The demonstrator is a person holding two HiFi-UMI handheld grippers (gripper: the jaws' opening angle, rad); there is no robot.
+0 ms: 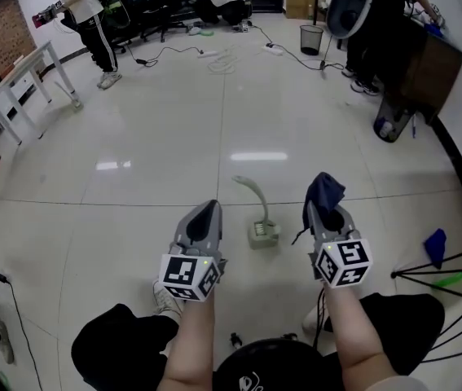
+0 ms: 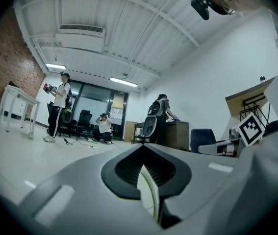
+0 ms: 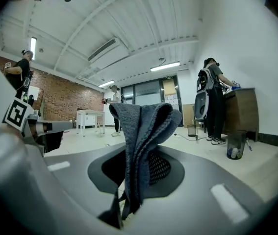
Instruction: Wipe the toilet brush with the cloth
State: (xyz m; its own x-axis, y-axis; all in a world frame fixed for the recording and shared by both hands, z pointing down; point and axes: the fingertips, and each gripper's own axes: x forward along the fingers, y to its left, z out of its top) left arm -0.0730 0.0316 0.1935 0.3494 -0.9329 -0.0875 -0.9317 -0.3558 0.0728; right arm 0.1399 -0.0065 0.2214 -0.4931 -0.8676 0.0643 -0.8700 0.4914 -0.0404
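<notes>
Stood unheld in its holder (image 1: 264, 235) on the floor (image 1: 157, 137) at frame centre, the toilet brush (image 1: 261, 210) could be toppled if wiped by the cloth (image 1: 326, 188) clamped in the right tongs (image 1: 322, 214) while the left tongs (image 1: 207, 212) are closed, empty.

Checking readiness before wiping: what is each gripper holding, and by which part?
Right gripper clamps the dark cloth by its bunched lower part, folds sticking out beyond the jaws. Left gripper holds nothing.

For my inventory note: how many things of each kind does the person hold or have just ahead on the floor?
Grippers: 2, left gripper and right gripper
Cloth: 1
Toilet brush: 1
Total: 4
</notes>
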